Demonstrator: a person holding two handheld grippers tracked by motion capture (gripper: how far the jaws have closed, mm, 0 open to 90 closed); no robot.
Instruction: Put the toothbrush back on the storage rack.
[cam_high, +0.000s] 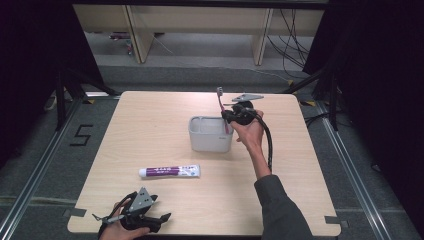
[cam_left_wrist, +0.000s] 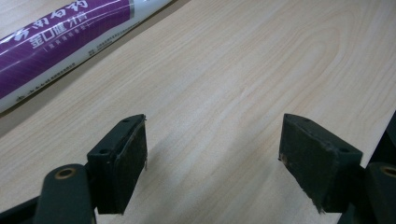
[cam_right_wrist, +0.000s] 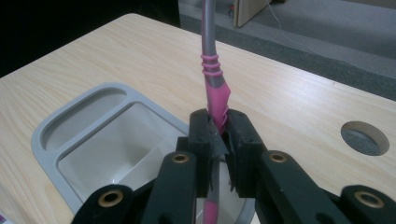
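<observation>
Above the grey holder (cam_high: 211, 134), the right claw (cam_right_wrist: 218, 135) grips the pink toothbrush (cam_right_wrist: 212, 74) upright, its lower end inside. Step judged: insertion. Next: release cleanly. Left claw (cam_left_wrist: 212, 158) rests open near the toothpaste (cam_high: 170, 171).

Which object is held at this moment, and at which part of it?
The right gripper holds the pink toothbrush by its handle, upright over the grey holder. The left gripper is open and holds nothing.
</observation>
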